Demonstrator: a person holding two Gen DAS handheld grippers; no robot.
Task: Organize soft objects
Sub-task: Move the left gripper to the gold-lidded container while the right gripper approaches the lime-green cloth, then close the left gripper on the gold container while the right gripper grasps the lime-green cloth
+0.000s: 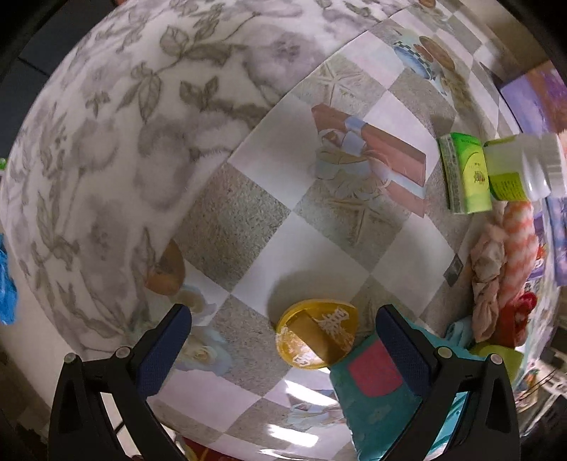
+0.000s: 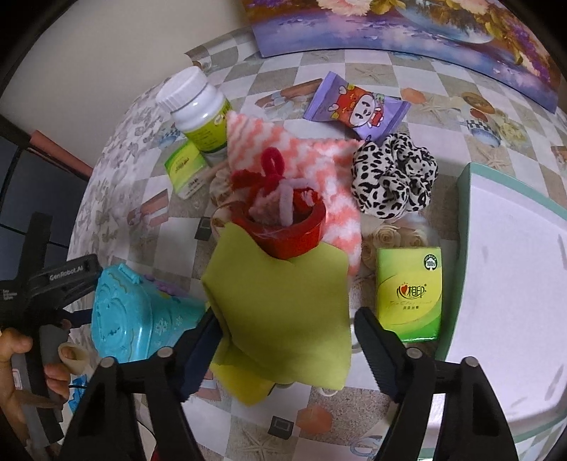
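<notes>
A folded green felt cloth lies on the checkered table, with a red pot of pipe cleaners resting on its far edge. My right gripper is open and straddles the cloth; the left pad brushes its edge, the right pad stands just clear. Behind are a pink-and-white fluffy cloth and a leopard scrunchie. My left gripper points straight down, open, over a gold disc. Its right finger overlaps a teal plastic toy. The same soft pile shows at the right edge of the left wrist view.
A white box with a teal rim stands at the right. A green tissue pack, a purple candy-shaped pillow and a white pill bottle surround the pile. A floral painting lines the back. A hand holds the left gripper.
</notes>
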